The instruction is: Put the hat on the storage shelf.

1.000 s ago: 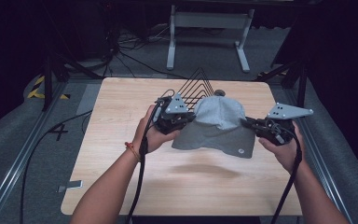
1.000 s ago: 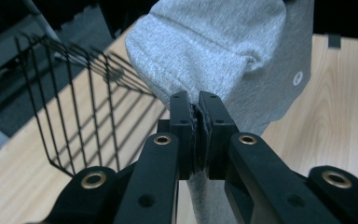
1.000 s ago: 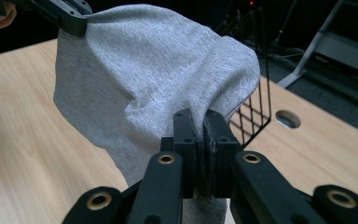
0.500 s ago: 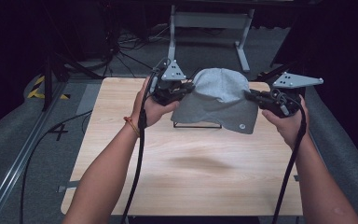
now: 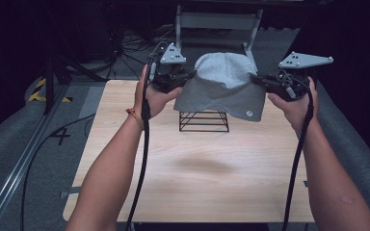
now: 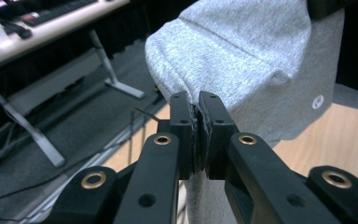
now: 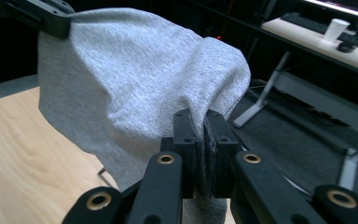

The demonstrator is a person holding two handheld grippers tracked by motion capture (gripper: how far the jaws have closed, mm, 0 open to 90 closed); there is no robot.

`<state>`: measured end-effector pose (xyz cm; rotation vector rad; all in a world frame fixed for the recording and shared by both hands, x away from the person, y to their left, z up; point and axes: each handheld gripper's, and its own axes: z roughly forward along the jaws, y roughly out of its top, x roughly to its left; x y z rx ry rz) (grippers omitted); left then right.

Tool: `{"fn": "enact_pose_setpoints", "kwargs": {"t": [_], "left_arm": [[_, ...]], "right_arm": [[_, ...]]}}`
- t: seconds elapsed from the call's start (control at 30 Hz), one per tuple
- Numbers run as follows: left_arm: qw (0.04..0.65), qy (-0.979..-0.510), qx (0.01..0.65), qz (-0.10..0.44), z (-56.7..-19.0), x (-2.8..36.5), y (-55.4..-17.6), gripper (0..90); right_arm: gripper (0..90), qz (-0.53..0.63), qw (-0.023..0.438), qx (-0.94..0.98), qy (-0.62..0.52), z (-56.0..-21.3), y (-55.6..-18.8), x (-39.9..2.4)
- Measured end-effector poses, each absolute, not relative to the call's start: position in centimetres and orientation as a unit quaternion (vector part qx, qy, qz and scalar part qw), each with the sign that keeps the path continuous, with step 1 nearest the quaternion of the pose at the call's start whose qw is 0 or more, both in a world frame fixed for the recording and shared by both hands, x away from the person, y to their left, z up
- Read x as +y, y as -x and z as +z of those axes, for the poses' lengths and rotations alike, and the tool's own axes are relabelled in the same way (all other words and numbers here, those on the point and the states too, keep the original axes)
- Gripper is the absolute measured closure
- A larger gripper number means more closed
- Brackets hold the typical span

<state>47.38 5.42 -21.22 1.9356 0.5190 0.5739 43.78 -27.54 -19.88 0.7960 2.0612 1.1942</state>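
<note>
Overhead, one wooden table (image 5: 125,159) carried one black wire rack (image 5: 204,121) toward its far side. One grey cloth (image 5: 221,86) hung above the rack, stretched between two grippers: left gripper (image 5: 185,76) and right gripper (image 5: 260,81), each clamped tight on an edge.

I count one grey cloth (image 5: 224,86), one black wire rack (image 5: 204,121) and one wooden worktop (image 5: 212,178). I hold two claws, my left claw (image 5: 189,74) and my right claw (image 5: 260,80). Beyond stands one white cup (image 7: 335,29).
</note>
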Motion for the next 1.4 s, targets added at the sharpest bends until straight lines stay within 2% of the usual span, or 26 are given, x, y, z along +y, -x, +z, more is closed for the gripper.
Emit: {"fn": "enact_pose_setpoints", "kwargs": {"t": [0.2, 0.5, 0.97, 1.4], "left_arm": [[0.502, -0.794, 0.228, 0.256, -20.5, 5.4, -48.7, 85.2], [0.504, -0.781, 0.256, 0.264, -20.6, 5.5, -51.3, 85.2], [0.492, -0.786, 0.277, 0.251, -23.0, 5.9, -53.5, 85.2], [0.511, -0.784, 0.268, 0.227, -24.1, 7.0, -52.5, 85.2]], "right_arm": [[84.6, 0.440, 0.331, 0.779, -0.300, -18.5, -45.3, -26.8], [84.6, 0.434, 0.354, 0.774, -0.296, -18.2, -48.4, -25.7], [84.4, 0.438, 0.327, 0.776, -0.314, -20.6, -51.7, -25.5], [84.4, 0.441, 0.317, 0.782, -0.305, -21.3, -51.1, -25.1]]}}
